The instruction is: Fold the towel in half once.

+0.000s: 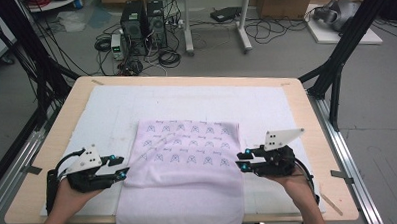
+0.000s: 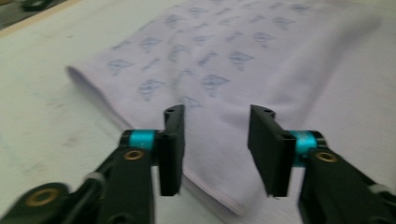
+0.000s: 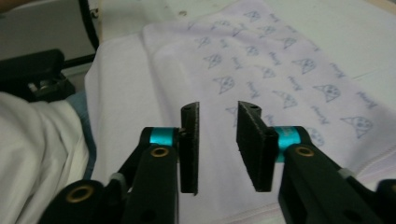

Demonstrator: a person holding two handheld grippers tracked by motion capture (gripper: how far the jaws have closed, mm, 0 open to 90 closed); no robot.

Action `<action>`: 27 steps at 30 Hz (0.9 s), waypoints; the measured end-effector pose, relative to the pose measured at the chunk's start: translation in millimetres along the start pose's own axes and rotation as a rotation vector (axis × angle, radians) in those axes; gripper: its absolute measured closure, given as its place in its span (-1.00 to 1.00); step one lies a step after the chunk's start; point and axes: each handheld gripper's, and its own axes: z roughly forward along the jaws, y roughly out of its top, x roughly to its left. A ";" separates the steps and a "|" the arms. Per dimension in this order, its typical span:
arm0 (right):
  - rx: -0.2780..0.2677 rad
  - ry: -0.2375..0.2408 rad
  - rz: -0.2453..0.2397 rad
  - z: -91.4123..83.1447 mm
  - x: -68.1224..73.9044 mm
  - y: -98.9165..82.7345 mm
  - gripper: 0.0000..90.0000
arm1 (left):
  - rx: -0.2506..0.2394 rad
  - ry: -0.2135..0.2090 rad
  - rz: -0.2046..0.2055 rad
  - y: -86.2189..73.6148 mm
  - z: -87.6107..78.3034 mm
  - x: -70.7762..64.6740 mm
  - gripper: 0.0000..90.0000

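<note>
Left gripper [image 1: 122, 171] and right gripper [image 1: 242, 161], jaws parted and empty, flank the near part of the patterned lilac towel [image 1: 188, 167] on the table [image 1: 296, 91].

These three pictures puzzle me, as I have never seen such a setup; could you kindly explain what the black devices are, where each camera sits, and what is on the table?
There is no robot here. A person holds a hand-operated set of tongs in each hand: the left tongs and the right tongs. The high view looks down from above the person's side of the wooden table, with the forearms coming in from the bottom. The other two pictures come from small cameras riding on each tool, looking along its two black jaws.

On the table lies a white mat, and on it a pale lilac towel with a small printed pattern, folded, its near end hanging over the table's front edge.

Nothing is held. Both tongs stand open at the towel's sides, with no cloth pinched between the jaws.
</note>
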 end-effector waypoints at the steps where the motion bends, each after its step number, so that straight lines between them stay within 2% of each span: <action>1: 0.008 -0.008 0.011 2.5 -5.0 2.0 0.48 | 0.003 0.006 -0.005 2.9 3.9 5.2 0.14; 3: 0.029 -0.054 0.038 10.2 -18.3 5.1 0.37 | -0.006 0.036 -0.021 7.5 14.6 15.2 0.10; 6: 0.070 -0.123 0.085 23.6 -44.1 7.8 0.29 | 0.010 0.086 -0.044 14.0 35.7 31.7 0.07; 8: 0.108 -0.148 0.116 32.7 -60.8 10.3 0.26 | 0.019 0.064 -0.111 15.6 50.7 47.2 0.09; 10: 0.121 -0.173 0.129 40.3 -73.4 15.3 0.24 | 0.040 0.079 -0.190 18.6 64.8 63.9 0.15; 12: 0.143 -0.202 0.130 47.9 -84.2 22.2 0.17 | 0.040 0.098 -0.205 23.2 75.6 75.6 0.15; 13: 0.161 -0.219 0.123 51.9 -89.0 25.2 0.15 | 0.044 0.112 -0.199 25.5 80.5 80.4 0.15; 15: 0.175 -0.239 0.131 58.6 -99.9 28.0 0.05 | 0.067 0.115 -0.216 30.1 91.5 89.7 0.11; 16: 0.185 -0.262 0.134 63.3 -108.2 27.8 0.02 | 0.068 0.122 -0.209 31.0 95.7 93.1 0.09; 18: 0.205 -0.267 0.172 70.1 -121.2 23.0 -0.03 | 0.067 0.113 -0.236 31.2 103.8 98.9 0.07; 19: 0.213 -0.272 0.190 73.0 -126.4 19.3 -0.06 | 0.074 0.123 -0.248 30.8 107.6 100.4 0.05; 21: 0.238 -0.303 0.216 78.3 -135.0 12.4 -0.16 | 0.086 0.133 -0.260 29.3 114.8 101.6 -0.01; 24: 0.262 -0.319 0.264 84.8 -143.1 4.6 -0.21 | 0.132 0.132 -0.254 30.1 125.8 101.2 -0.02; 25: 0.270 -0.323 0.265 87.2 -144.6 3.1 -0.21 | 0.140 0.132 -0.254 30.5 129.1 101.0 -0.01; 27: 0.298 -0.332 0.265 93.3 -145.2 1.5 -0.20 | 0.170 0.163 -0.261 30.6 136.5 100.3 0.03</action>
